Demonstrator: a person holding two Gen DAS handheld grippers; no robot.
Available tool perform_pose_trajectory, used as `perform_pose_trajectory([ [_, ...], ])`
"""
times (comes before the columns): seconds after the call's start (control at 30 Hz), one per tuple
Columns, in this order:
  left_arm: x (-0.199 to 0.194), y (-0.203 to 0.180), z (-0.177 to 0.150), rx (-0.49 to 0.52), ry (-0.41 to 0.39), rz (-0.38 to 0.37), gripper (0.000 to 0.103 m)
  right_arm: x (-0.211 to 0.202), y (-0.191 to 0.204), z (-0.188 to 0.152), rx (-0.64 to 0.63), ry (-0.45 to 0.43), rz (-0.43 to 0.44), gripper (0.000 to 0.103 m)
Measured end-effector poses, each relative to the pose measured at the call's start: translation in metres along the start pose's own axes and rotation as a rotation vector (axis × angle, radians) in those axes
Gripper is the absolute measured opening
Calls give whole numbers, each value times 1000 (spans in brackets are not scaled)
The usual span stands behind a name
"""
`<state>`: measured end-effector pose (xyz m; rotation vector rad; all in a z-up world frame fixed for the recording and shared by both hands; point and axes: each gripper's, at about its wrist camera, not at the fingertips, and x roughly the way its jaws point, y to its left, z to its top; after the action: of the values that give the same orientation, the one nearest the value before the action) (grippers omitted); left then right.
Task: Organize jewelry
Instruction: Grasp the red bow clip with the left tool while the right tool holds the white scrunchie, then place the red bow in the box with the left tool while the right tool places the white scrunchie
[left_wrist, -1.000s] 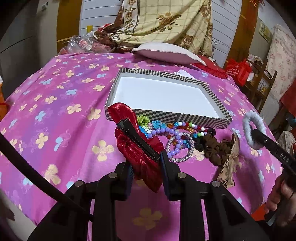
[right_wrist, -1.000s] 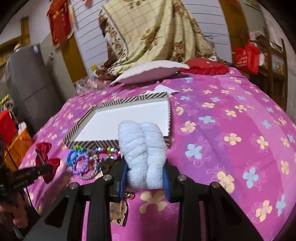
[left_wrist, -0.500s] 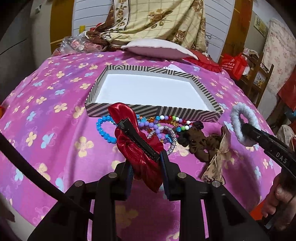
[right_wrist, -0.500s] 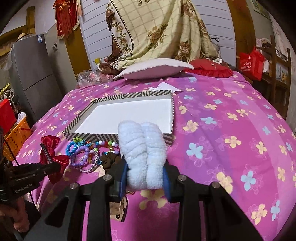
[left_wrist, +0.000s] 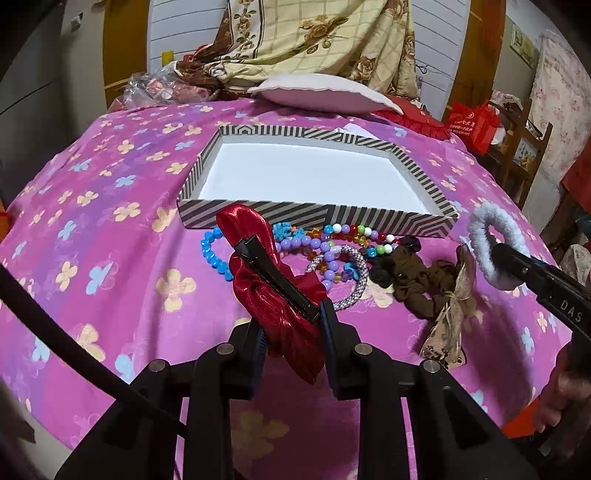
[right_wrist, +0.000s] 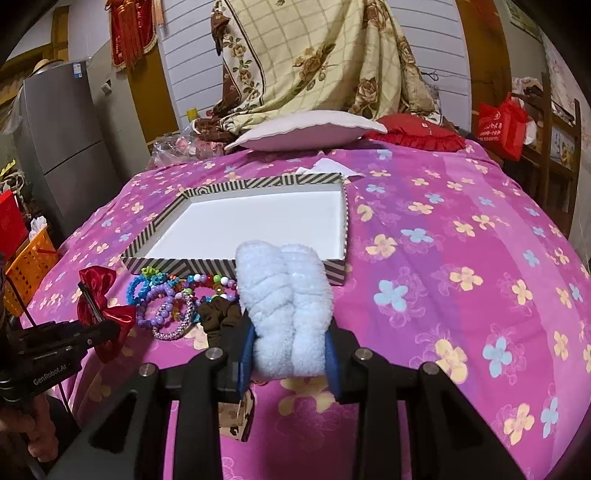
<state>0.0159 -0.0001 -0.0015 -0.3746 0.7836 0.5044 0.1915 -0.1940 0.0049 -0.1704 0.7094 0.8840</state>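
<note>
My left gripper (left_wrist: 291, 325) is shut on a shiny red bow hair clip (left_wrist: 273, 284), held above the pink cloth in front of the striped box (left_wrist: 317, 218). The box's white inside holds nothing. My right gripper (right_wrist: 290, 343) is shut on a fluffy pale-blue scrunchie (right_wrist: 284, 306), squeezed flat between the pads, near the box's front right corner (right_wrist: 338, 271). Between the grippers, against the box's front wall, lie bead bracelets (left_wrist: 325, 247), a sparkly bangle (left_wrist: 351, 280) and a brown scrunchie (left_wrist: 410, 273). The right view also shows the bow (right_wrist: 99, 302) in the left gripper (right_wrist: 110, 326).
A beige leopard-print bow (left_wrist: 448, 321) lies right of the brown scrunchie. A white cushion (right_wrist: 306, 129) and red cushion (right_wrist: 417, 134) sit behind the box, with a draped floral blanket (right_wrist: 314, 59). An orange basket (right_wrist: 27, 266) stands off the left edge; a person's hand (left_wrist: 565, 398) holds the right gripper.
The left gripper has drawn back and left from the box with the bow, so the whole pile of bracelets now shows. The right gripper keeps still with the scrunchie.
</note>
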Motion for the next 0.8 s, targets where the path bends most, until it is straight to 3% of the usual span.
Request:
perform_pose_trajectory([
  [0.6, 2, 2, 1, -4, 7, -6, 0, 4, 12, 5, -18, 7, 1, 33],
  [0.73, -1, 7, 3, -37, -11, -13, 0, 2, 13, 10, 0, -25, -5, 33],
  [0.8, -7, 15, 10, -68, -57, -20, 0, 3, 12, 15, 16, -48, -8, 33],
])
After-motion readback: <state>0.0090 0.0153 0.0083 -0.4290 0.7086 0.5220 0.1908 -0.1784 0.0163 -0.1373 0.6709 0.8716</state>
